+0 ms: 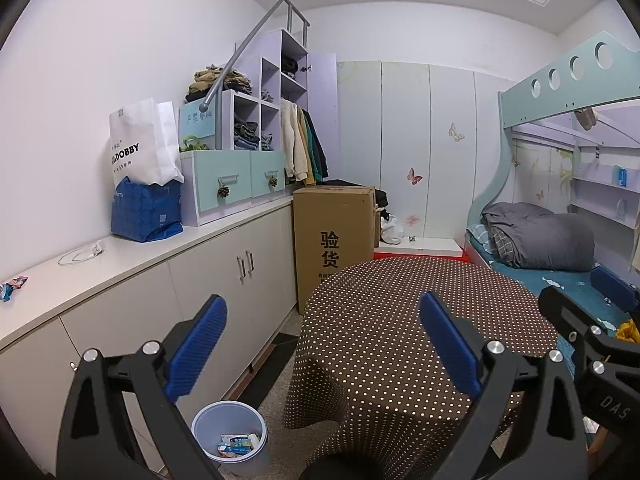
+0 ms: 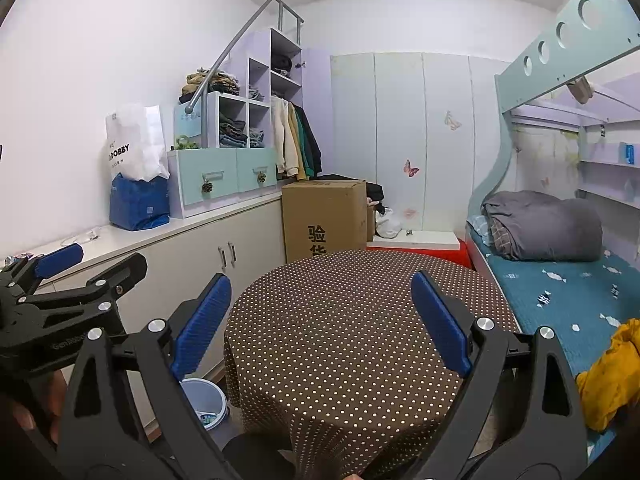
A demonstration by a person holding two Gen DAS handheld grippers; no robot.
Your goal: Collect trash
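Beside the dotted table, a bin holds wrappers; both tongs spread, empty.

Matt dotted cloth tablecloth, smooth, probably plastic bin, ribbed gripper pads

Ahead of the left gripper stands the round surface; the bin sits below-left, the bed right.

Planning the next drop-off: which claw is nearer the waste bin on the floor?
Left. The left claw hangs nearly above the waste bin, beside the white cabinet. The right claw hangs over the dotted table, farther from the bin.
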